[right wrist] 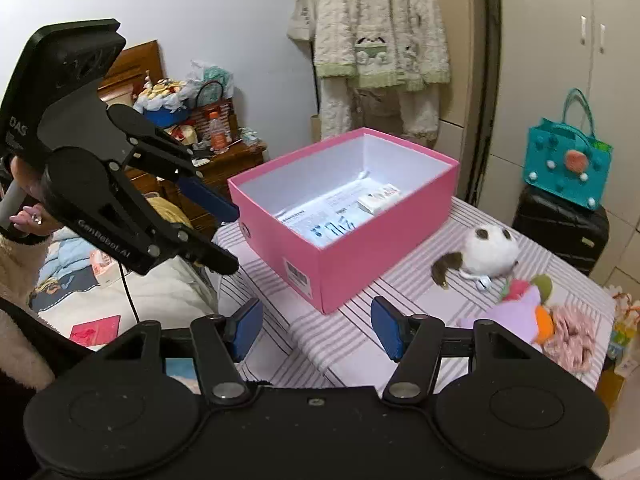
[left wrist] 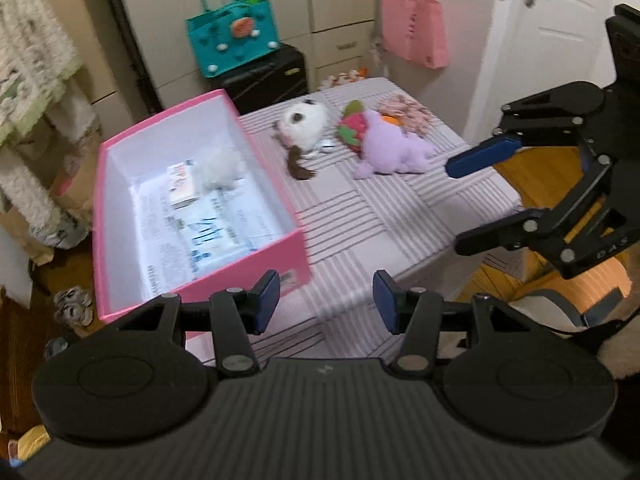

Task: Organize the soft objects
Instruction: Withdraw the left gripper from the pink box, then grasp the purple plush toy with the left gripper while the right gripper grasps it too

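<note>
around my striped table, the room's clutter

a teal felt bag (left wrist: pixel 232 26) sits on a black suitcase (left wrist: pixel 268 76) past the table's far edge; a pink paper bag (left wrist: pixel 414 30) hangs by my white door (left wrist: pixel 560 40), and a fleecy robe (right wrist: pixel 380 40) hangs on the wall.

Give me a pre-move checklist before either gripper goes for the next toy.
1. Left gripper open and holding nothing: ok.
2. Right gripper open and holding nothing: ok.
3. Pink box open-topped with room inside: ok.
4. White plush lying unobstructed on the striped cloth: ok.
5. Purple plush free of the red-green toy: not ok, they touch.
6. White fluffy item already in the box: ok.
</note>
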Demonstrator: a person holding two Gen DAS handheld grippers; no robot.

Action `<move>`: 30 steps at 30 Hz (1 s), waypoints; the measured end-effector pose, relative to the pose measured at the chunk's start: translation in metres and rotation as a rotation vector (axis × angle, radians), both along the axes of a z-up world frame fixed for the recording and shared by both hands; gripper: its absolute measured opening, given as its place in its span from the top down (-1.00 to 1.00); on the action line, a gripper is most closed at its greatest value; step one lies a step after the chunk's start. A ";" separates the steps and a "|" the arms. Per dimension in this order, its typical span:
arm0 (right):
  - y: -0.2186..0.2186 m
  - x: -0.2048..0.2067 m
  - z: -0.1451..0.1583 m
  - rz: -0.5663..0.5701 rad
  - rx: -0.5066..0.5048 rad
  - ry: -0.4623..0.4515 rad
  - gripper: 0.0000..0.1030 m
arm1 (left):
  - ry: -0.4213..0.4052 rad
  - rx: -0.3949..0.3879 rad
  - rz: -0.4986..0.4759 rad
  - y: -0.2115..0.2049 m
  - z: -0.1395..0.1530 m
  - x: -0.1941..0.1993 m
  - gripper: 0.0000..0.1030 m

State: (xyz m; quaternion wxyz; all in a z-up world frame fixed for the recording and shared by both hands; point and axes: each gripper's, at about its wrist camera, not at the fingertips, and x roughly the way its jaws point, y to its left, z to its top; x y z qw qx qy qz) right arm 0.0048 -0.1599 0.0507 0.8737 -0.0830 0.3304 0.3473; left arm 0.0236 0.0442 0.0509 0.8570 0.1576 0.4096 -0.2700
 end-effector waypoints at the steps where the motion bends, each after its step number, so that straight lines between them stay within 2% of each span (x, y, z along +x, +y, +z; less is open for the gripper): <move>1: -0.004 -0.001 -0.003 -0.009 0.005 0.004 -0.27 | 0.003 -0.001 -0.015 -0.006 -0.002 -0.001 0.01; 5: -0.022 0.001 -0.020 -0.066 0.008 0.025 -0.27 | 0.019 -0.022 -0.064 -0.025 -0.014 0.002 0.00; 11: -0.052 0.015 -0.052 -0.149 0.001 0.045 -0.27 | 0.054 -0.139 -0.054 -0.047 -0.042 0.021 0.00; 18: -0.083 0.042 -0.090 -0.242 0.007 0.039 -0.27 | 0.025 -0.201 -0.071 -0.083 -0.065 0.046 -0.01; 22: -0.092 0.051 -0.108 -0.279 -0.046 -0.040 -0.29 | 0.011 -0.210 -0.071 -0.105 -0.079 0.061 0.00; 25: -0.098 0.057 -0.120 -0.306 -0.086 -0.113 -0.36 | 0.030 -0.228 -0.060 -0.119 -0.089 0.075 0.00; 30: -0.100 0.074 -0.133 -0.294 -0.155 -0.183 -0.41 | 0.042 -0.246 -0.036 -0.137 -0.102 0.098 0.00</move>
